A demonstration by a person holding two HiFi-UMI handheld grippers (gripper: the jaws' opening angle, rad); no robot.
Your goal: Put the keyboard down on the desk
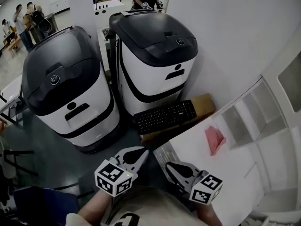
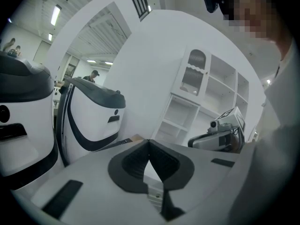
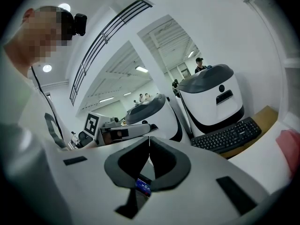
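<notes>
The fingers of the left gripper [image 1: 141, 153] are pressed together with nothing between them, and those of the right gripper [image 1: 171, 167] are closed and empty too. Both hang at the near edge, well apart from the keyboard [image 1: 165, 116]. It lies flat on a cardboard box [image 1: 203, 105] farther off, just left of the white desk [image 1: 235, 178] and not yet on it.

The step in hand looks like the reach toward the keyboard, before any grip. The next move probably calls for opening both pairs of fingers, taking the keyboard by its ends, then carrying it right and setting it level on the desk.

By count: one keyboard, one box, two grippers, two big white and black machines [image 1: 70, 88] at the far left, one pink cloth [image 1: 214, 139] on the desk, one shelf unit [image 1: 263, 112]
</notes>
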